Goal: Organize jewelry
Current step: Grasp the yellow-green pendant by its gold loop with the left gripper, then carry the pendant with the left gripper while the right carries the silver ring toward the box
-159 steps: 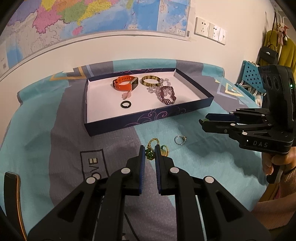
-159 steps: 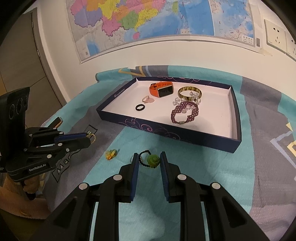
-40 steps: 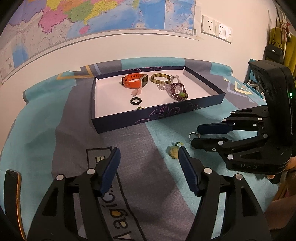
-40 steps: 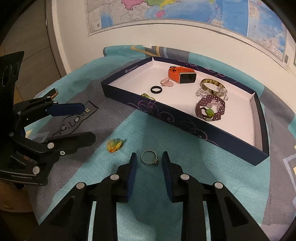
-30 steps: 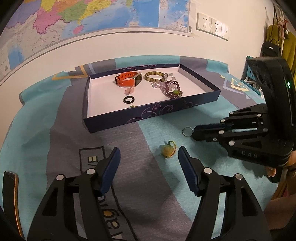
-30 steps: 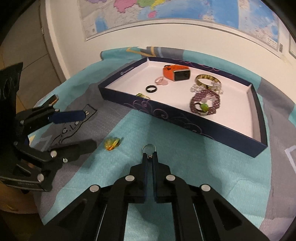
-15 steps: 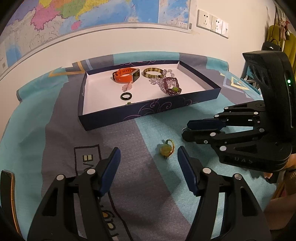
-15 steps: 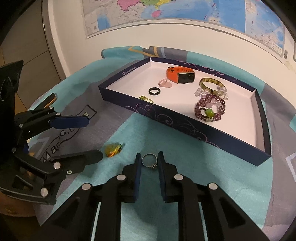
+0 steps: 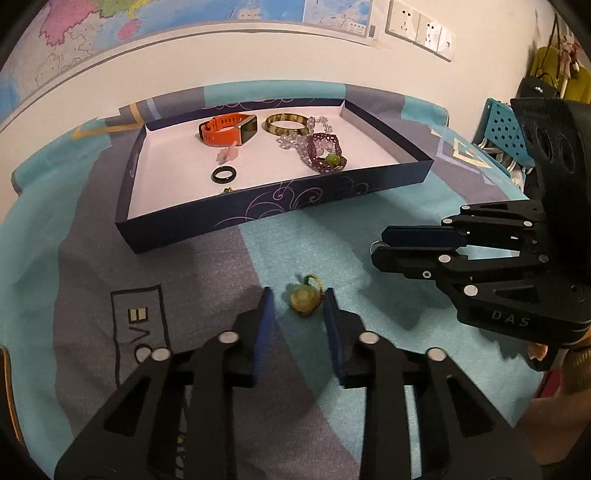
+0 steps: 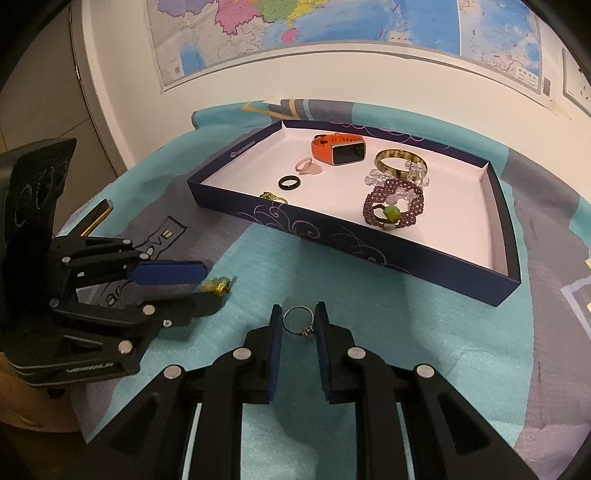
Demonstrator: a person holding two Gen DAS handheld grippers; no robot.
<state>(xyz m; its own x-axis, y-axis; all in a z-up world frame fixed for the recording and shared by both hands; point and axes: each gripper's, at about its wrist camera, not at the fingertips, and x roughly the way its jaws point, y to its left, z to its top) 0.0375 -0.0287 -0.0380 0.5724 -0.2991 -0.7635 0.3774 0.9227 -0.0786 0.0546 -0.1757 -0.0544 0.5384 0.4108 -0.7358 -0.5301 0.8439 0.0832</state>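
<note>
A navy tray (image 9: 280,206) (image 10: 332,236) with a white floor holds an orange watch (image 9: 227,129), a black ring (image 9: 223,174), a purple bead bracelet (image 9: 325,151) and other pieces. A yellow-green pendant (image 9: 304,293) (image 10: 218,286) lies on the cloth between the fingers of my left gripper (image 9: 298,300), which is open around it. A silver ring (image 10: 298,321) sits between the fingers of my right gripper (image 10: 298,320), which is narrowly open around it. In the left wrist view only the ring's edge shows at the right gripper's tip (image 9: 380,249).
A teal and grey cloth (image 9: 92,258) covers the table. A map hangs on the wall (image 10: 332,22) behind the tray. A blue perforated crate (image 9: 506,129) stands at the far right. A dark phone-like edge (image 10: 96,218) lies left of the tray.
My left gripper has moved forward and narrowed around the pendant. My right gripper closed on the silver ring a second ago, then opened slightly; the ring now sits between its fingers.
</note>
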